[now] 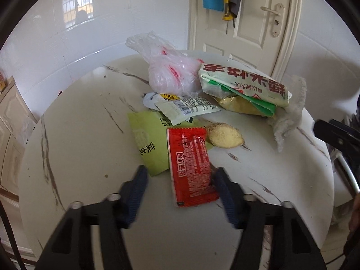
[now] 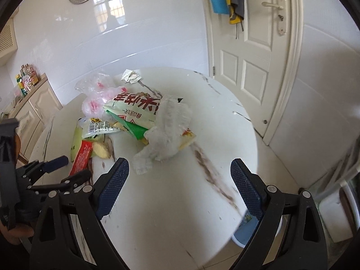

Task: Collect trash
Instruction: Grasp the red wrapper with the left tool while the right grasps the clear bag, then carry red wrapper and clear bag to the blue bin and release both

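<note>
The left tongs (image 1: 178, 173) are spread, one finger on each side of the red packet (image 1: 191, 166), not pinching it. The right tongs (image 2: 180, 168) are spread wide with nothing between them. The trash pile (image 2: 135, 117) lies in the middle of the white surface (image 2: 180, 202), the red packet closest to the near edge.

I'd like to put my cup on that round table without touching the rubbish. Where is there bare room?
The table is bare on its door-side half, beyond the white fluffy rag, and along the near rim. In the left view, the stretch left of the green packet is also bare. The middle is crowded: pink bag, wrappers, red sachet.
</note>
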`<state>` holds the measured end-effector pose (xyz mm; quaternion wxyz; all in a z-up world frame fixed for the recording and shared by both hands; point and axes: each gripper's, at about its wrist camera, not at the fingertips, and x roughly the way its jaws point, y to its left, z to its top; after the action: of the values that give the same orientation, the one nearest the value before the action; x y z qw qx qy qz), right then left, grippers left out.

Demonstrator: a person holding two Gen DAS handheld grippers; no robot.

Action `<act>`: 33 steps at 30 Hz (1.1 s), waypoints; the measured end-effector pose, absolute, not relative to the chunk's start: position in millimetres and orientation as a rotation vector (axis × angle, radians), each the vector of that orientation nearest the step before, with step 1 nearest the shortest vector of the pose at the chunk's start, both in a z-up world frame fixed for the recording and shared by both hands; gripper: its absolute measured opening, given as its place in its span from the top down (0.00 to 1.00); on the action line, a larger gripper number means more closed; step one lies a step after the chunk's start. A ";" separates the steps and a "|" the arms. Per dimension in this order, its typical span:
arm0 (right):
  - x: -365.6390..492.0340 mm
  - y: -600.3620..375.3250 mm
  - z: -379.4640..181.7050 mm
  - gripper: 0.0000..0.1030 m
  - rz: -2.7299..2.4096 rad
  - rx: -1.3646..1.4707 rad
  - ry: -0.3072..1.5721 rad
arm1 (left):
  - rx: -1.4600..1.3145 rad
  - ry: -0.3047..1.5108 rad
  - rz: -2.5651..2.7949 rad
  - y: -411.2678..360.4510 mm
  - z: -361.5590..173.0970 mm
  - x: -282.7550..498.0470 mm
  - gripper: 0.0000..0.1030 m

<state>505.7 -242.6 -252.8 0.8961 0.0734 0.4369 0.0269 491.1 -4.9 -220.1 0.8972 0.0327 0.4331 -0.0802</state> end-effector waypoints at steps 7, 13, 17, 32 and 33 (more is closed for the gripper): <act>540.1 -230.7 -264.0 0.20 0.068 0.141 0.910 | 0.032 0.888 -0.183 22.0 -206.6 483.5 0.76; 555.8 -221.6 -271.6 0.70 0.061 0.078 0.934 | 0.000 0.888 -0.167 42.7 -193.9 463.2 0.80; 541.1 -219.5 -262.0 0.77 0.110 0.094 0.900 | -0.013 0.870 -0.169 47.0 -184.4 450.2 0.82; 432.6 -265.0 -196.5 0.78 0.097 0.162 0.760 | 0.064 0.755 -0.354 -50.3 -132.0 392.2 0.82; 424.6 -274.1 -193.6 0.78 0.075 0.163 0.755 | 0.074 0.749 -0.373 -63.3 -131.1 390.2 0.82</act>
<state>424.6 -274.1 -193.6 0.9257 0.0793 0.3680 0.0367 390.2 -63.3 -131.1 0.9131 0.0358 0.3636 -0.1809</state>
